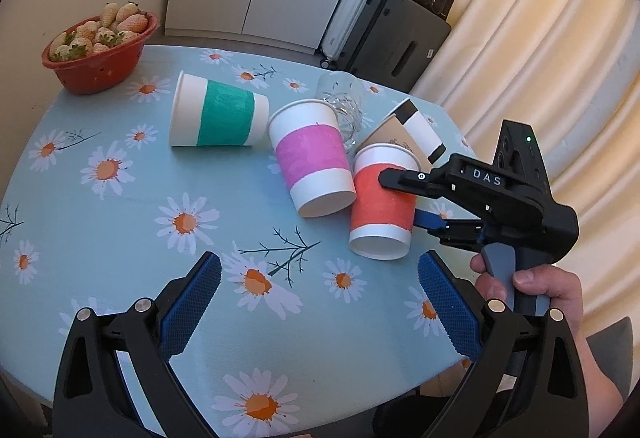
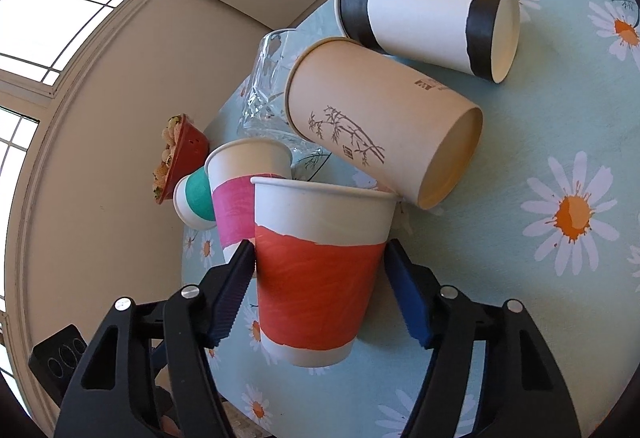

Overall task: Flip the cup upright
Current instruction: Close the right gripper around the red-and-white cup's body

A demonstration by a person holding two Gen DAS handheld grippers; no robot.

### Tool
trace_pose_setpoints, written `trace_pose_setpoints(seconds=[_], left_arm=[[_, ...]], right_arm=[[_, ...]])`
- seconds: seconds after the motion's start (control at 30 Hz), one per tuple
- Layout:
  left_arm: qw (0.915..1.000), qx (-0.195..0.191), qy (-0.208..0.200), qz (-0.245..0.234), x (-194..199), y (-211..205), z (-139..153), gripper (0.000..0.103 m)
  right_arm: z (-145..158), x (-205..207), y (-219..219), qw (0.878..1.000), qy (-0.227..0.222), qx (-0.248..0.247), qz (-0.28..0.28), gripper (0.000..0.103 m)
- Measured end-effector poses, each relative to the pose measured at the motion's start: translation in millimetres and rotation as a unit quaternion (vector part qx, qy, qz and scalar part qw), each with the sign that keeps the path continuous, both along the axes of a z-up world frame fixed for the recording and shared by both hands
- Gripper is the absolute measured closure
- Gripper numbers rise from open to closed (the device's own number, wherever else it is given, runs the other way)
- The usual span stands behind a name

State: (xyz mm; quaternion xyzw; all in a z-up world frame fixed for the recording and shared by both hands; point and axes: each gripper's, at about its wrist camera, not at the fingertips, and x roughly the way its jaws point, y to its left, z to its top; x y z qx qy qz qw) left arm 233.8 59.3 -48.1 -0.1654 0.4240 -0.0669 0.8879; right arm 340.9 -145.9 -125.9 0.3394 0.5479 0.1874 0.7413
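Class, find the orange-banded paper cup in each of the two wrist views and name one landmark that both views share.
Left wrist view: the orange-banded cup sits right of centre on the table, held between the right tongs, beside the pink-banded cup.
Right wrist view: the orange-banded cup fills the lower centre, between the two fingers.
Shared landmark: the red bowl of strawberries.

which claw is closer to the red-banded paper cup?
Right. The right claw straddles the red-banded paper cup, a finger on each side. The left claw hangs open over the tablecloth, short of it.
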Motion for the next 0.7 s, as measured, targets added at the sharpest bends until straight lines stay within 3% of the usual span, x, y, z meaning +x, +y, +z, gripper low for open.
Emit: trace_pose_setpoints(seconds=[0.43, 0.7], left_arm=[[1.0000, 0.005, 0.001, -0.007, -7, -4, 1, 0.007], [0.9997, 0.019, -0.002, -0.017, -22, -6, 3, 0.007]], right_arm=[[15, -22, -12, 1.000, -0.012, 0.017, 0.000, 0.037], [23, -48, -14, 0.999, -0.006, 0.027, 0.028, 0.037]])
